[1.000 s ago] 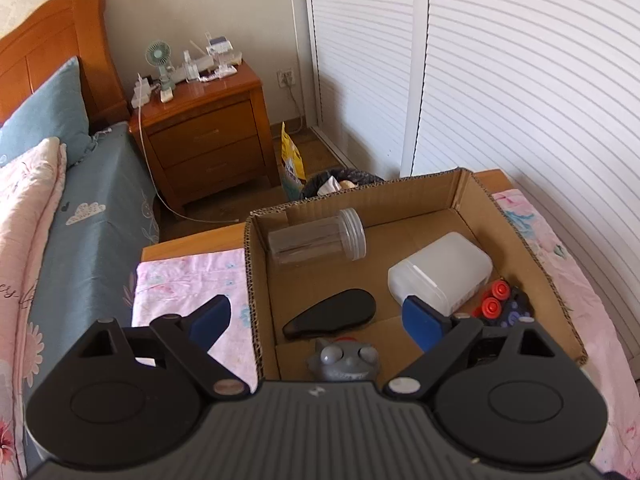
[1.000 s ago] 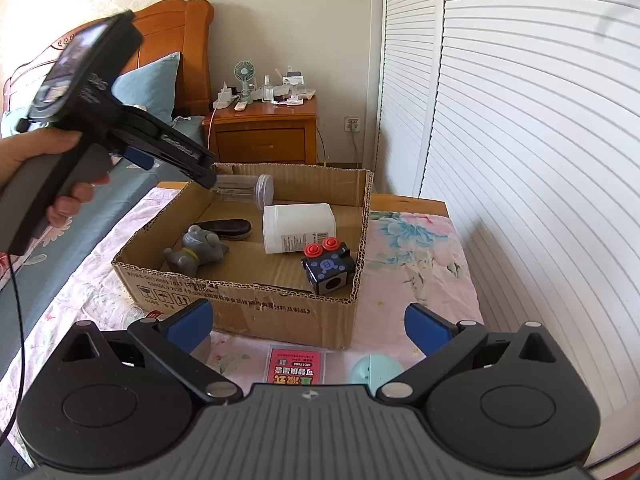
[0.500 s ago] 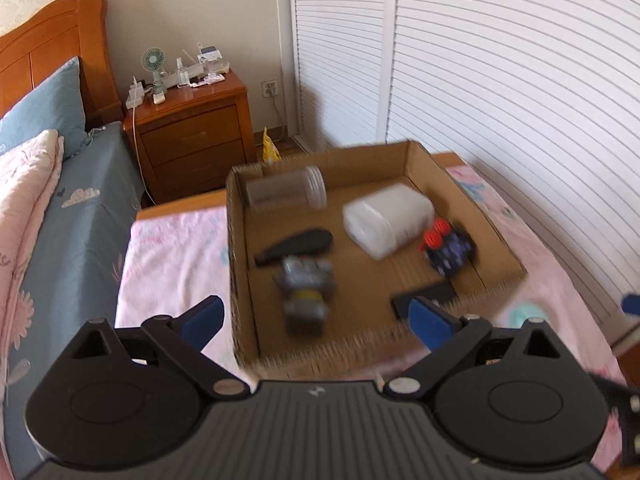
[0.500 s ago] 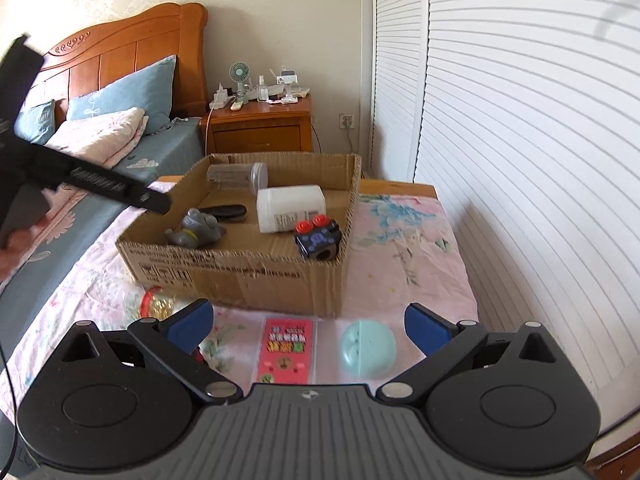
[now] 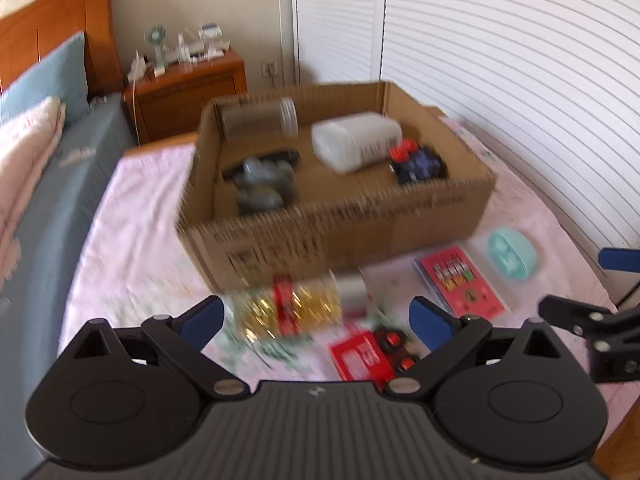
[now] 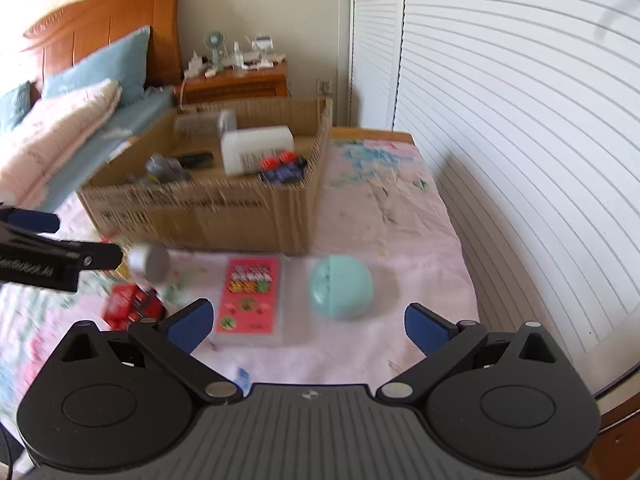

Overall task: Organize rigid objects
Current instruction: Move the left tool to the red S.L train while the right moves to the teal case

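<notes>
A cardboard box (image 5: 332, 236) on the pink bedspread holds a clear jar (image 5: 260, 118), a white container (image 5: 356, 140), a grey toy (image 5: 262, 184) and a dark cube with red buttons (image 5: 418, 162). In front of the box lie a bottle with gold contents (image 5: 292, 308), a red toy (image 5: 368, 356), a pink card pack (image 6: 250, 294) and a teal round case (image 6: 342, 286). My left gripper (image 5: 316, 320) hangs open above the bottle, apart from it. My right gripper (image 6: 308, 320) is open over the pack and the case, holding nothing.
A bed with blue and pink pillows (image 6: 72, 120) runs along the left. A wooden nightstand (image 5: 188, 88) with a small fan stands behind the box. White slatted doors (image 6: 500, 120) close off the right side. The bed's wooden edge (image 6: 616, 420) shows at lower right.
My left gripper has drawn back from over the box and sunk toward the bottle in front of it. My right gripper has come down closer to the pack and the case.
</notes>
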`<state>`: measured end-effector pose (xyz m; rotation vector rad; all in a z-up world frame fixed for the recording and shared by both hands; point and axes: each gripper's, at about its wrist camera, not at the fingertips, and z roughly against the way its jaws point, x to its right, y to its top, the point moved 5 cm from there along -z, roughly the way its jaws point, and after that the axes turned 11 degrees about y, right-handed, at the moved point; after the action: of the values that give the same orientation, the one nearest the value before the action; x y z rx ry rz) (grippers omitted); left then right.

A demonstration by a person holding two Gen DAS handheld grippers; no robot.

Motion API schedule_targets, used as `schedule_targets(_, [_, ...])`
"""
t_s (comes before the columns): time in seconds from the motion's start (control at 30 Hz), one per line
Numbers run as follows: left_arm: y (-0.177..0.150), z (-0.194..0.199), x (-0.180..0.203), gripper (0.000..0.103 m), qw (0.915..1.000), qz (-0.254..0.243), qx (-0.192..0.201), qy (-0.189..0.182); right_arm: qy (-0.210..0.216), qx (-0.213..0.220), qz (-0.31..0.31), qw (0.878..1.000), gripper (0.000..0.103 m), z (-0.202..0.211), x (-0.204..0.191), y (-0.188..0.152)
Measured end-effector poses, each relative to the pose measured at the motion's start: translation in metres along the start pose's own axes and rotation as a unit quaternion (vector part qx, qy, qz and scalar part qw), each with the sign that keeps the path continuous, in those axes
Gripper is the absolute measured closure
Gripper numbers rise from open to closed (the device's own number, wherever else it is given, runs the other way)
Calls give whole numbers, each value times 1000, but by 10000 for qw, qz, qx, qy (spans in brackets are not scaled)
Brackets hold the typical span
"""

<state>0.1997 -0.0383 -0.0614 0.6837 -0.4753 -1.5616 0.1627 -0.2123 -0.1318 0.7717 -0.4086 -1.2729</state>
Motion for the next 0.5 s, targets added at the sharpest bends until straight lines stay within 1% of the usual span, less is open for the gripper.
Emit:
schedule_targets(0.13, [-14,-11,11,4,9997,46,-194,-157,-142,-181,99,9997,0,-13,10,-13])
schedule_targets(0.3, [-24,-24,16,4,9990,232,-365,-128,-157,-419,24,9990,0,-27,20,-25])
schedule_targets(0.4, [-29,-31,18,4,9980,335,-486,-206,-192,-478,26,9987,0,-32,22,-28])
schedule_targets(0.5, [-32,-38,18,4,9979,367,-517,-141,-193,-529,30,9984,0,-36,22,-29])
